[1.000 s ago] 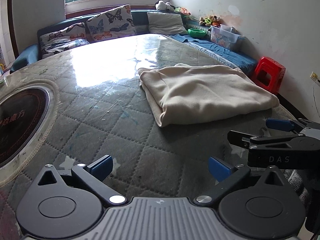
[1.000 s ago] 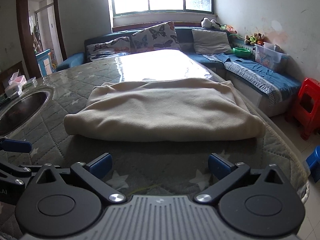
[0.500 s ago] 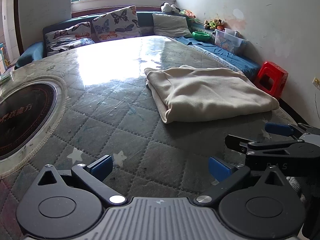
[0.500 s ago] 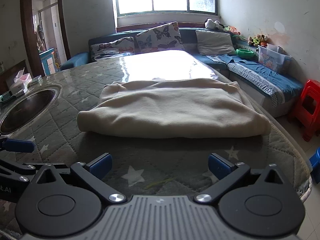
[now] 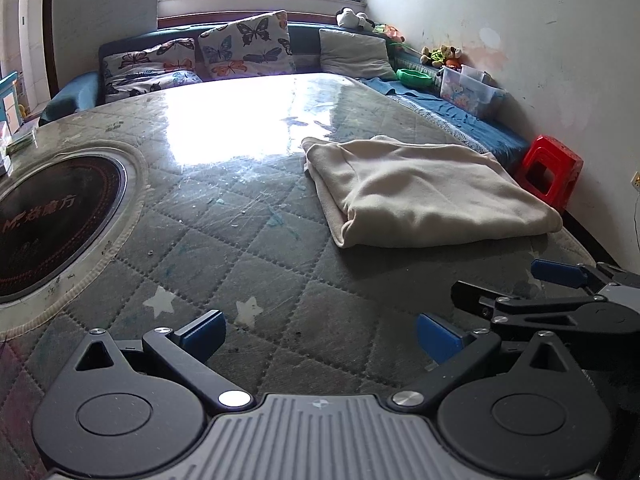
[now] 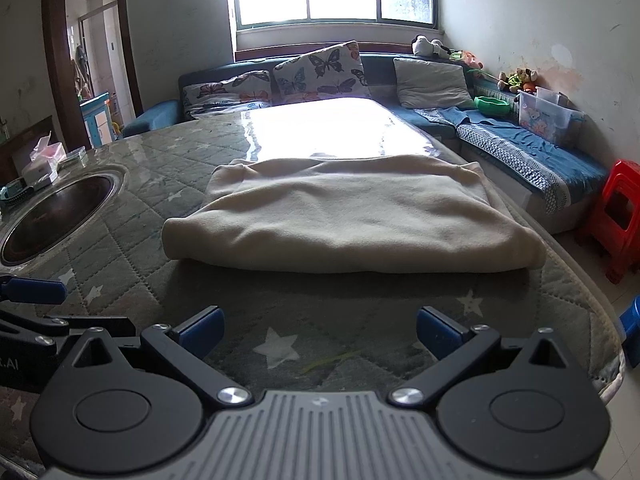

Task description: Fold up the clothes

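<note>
1. The left gripper [image 5: 320, 330] hangs low over the quilted table [image 5: 280, 280], its blue-tipped fingers spread wide with nothing between them.
2. Just beside it, the right gripper [image 6: 318, 330] is likewise splayed and empty.
3. Ahead of both, apart from them, the folded cream garment [image 6: 352, 224] lies flat near the table's right edge.
4. Beyond sit the round hotplate [image 5: 52, 220], the red stool [image 6: 620, 216] and the butterfly cushions [image 5: 244, 46].
</note>
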The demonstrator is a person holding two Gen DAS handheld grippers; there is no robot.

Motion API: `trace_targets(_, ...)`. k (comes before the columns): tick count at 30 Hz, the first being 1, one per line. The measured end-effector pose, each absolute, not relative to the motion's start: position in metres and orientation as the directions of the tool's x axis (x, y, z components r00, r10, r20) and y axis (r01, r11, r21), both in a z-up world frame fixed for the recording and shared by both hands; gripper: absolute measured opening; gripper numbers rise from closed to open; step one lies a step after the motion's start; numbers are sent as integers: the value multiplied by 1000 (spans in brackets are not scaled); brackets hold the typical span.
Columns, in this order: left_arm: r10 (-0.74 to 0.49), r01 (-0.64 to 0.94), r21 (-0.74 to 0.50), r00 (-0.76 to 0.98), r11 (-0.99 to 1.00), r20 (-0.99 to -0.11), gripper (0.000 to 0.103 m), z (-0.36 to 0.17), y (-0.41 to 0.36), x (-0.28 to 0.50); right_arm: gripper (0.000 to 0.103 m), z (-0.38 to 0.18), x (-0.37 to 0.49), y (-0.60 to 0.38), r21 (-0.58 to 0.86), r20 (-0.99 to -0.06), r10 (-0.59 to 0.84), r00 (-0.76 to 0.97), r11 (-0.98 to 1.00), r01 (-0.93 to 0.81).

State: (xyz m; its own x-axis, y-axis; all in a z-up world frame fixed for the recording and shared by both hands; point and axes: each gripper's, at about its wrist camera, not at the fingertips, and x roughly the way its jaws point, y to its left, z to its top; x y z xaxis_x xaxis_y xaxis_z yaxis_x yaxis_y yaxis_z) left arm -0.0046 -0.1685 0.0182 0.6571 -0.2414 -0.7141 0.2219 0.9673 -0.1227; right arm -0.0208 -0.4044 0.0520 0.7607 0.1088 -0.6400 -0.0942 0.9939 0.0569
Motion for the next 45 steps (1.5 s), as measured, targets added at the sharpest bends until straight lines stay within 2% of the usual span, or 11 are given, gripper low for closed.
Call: trace_targets(45,-265,235,-146,639,961,-722,103,17,-179,-6,103,50,-19,-406,68,-648,105,755,994,-80)
